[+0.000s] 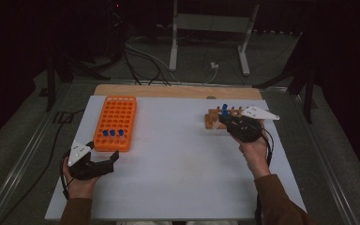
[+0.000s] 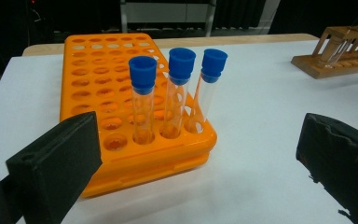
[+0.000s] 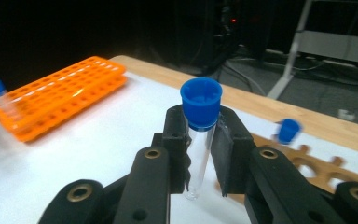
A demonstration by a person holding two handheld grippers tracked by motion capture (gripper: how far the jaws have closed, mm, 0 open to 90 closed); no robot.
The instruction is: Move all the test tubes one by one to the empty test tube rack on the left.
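My right gripper (image 3: 200,154) clamps a clear plastic test tube with a ribbed blue cap (image 3: 200,135) just below that cap, upright so it can drop straight into a hole; the slatted wooden rack (image 3: 321,168) lies just beyond its tips, another blue-capped tube (image 3: 288,130) standing there; my left gripper (image 2: 191,163) rests wide apart, holding nothing, the glossy orange plastic rack (image 2: 121,93) directly ahead with three capped tubes (image 2: 177,98) in its near row, presumably the destination.

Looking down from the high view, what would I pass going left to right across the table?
Left gripper → orange rack holding three blue-capped tubes → wooden rack → right gripper, shut on a blue-capped tube.
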